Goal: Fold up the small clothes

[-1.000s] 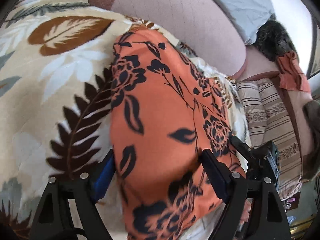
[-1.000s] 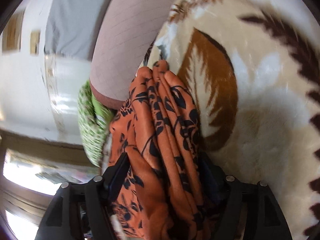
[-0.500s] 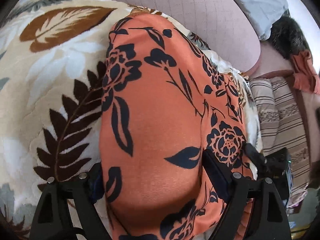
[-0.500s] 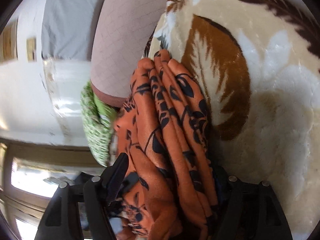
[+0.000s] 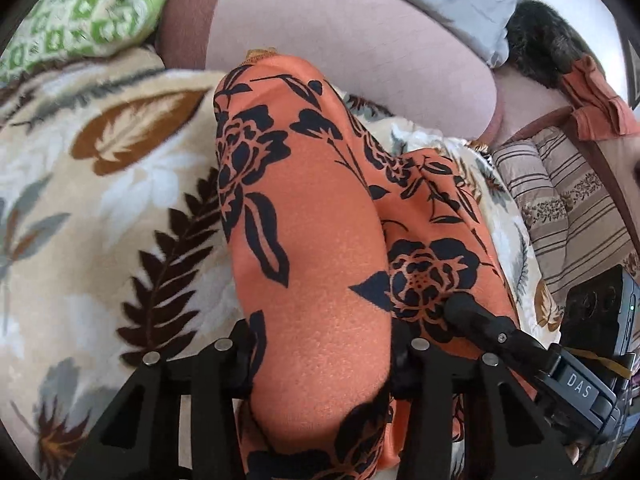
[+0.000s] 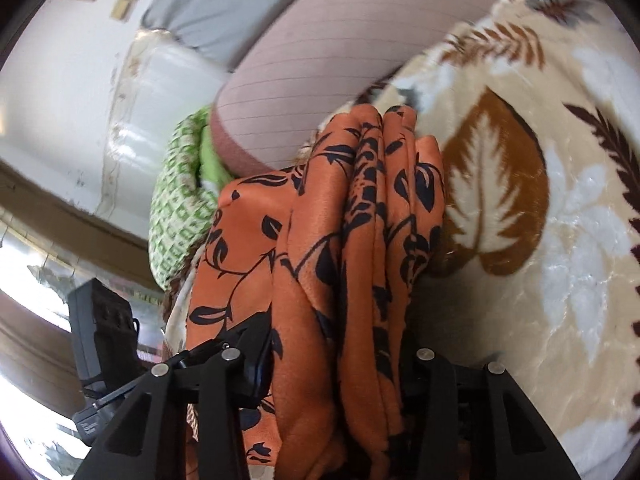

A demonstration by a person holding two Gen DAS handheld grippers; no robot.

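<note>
I have the left claw clenched on a thick bulge of the orange floral garment, which lies on the leaf-print blanket. My right claw grips its bunched folds, near the pink cushion and green pillow.

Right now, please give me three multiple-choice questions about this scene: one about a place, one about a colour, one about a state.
1. The orange floral garment lies on:
A. a leaf-print blanket
B. a wooden floor
C. a glass table

2. The garment's flower print is:
A. white
B. black
C. green

3. The left gripper is:
A. open and apart from the cloth
B. out of view
C. shut on the garment

Answers: 1 A, the blanket shows around the cloth; 2 B, black flowers and leaves on orange; 3 C, both jaws press a thick fold between them.
</note>
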